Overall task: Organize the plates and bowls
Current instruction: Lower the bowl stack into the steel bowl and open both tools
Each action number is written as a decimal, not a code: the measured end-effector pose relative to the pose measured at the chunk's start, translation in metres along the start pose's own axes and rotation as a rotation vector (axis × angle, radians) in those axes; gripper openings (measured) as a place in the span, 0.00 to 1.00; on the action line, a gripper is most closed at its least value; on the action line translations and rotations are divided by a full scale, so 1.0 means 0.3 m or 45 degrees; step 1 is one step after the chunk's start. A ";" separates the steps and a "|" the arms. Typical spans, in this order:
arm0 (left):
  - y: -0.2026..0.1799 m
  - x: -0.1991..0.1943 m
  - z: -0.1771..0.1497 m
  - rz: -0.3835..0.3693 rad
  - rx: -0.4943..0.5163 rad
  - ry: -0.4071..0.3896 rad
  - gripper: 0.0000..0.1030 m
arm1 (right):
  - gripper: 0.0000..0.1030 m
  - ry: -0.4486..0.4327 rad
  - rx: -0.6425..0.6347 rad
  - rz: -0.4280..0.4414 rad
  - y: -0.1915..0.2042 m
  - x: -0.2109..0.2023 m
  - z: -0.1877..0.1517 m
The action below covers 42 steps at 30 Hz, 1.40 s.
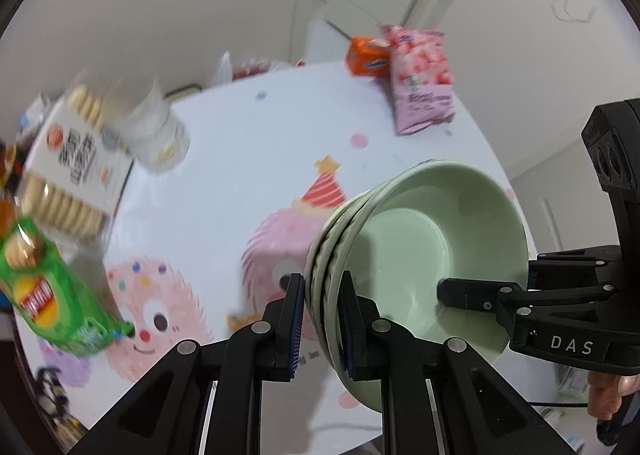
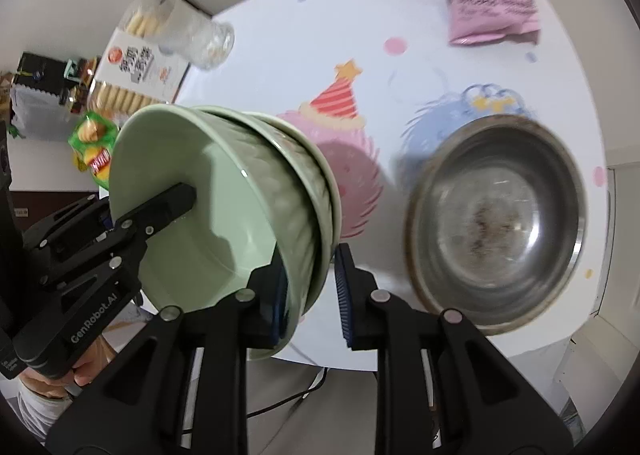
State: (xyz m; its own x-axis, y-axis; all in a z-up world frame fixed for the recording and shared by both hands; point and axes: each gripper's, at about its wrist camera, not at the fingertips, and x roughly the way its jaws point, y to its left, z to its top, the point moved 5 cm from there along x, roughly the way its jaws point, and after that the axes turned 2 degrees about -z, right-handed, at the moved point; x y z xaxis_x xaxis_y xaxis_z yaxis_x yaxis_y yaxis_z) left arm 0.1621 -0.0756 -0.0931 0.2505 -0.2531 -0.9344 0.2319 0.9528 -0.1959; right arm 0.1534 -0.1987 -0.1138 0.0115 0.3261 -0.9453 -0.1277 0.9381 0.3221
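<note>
A stack of pale green bowls [image 1: 424, 239] is held tilted on its side above the white cartoon-print table [image 1: 248, 159]. My left gripper [image 1: 320, 327] is shut on the stack's rim, one finger inside and one outside. My right gripper [image 2: 310, 287] is shut on the opposite rim of the same green bowls [image 2: 224, 191]. Each gripper shows in the other's view, the right one [image 1: 480, 295] and the left one [image 2: 160, 207]. A steel bowl [image 2: 496, 223] stands on the table to the right of the stack.
A pink snack bag [image 1: 422, 79] and an orange box [image 1: 366, 55] lie at the table's far side. A glass jar [image 1: 160, 127], a biscuit box [image 1: 72, 167] and a green chip bag [image 1: 52, 287] are on the left.
</note>
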 end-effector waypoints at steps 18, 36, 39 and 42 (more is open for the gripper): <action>-0.506 0.141 0.144 -0.095 0.255 0.067 0.15 | 0.22 -0.086 0.273 -0.092 -0.434 -0.212 -0.107; -0.513 0.410 0.068 -0.026 0.140 0.243 0.13 | 0.17 0.062 0.291 -0.054 -0.604 -0.035 -0.088; -0.499 0.427 0.067 -0.040 0.107 0.244 0.13 | 0.16 0.081 0.288 -0.053 -0.607 -0.028 -0.086; -0.499 0.428 0.063 -0.035 0.114 0.236 0.14 | 0.17 0.084 0.250 -0.075 -0.598 -0.022 -0.089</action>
State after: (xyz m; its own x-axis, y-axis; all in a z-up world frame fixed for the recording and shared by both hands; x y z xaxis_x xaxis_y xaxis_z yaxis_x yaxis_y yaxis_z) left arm 0.1772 -0.2538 -0.1783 0.0677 -0.2354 -0.9695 0.3206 0.9254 -0.2023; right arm 0.1497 -0.3722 -0.1667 -0.0522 0.2681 -0.9620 0.0670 0.9620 0.2645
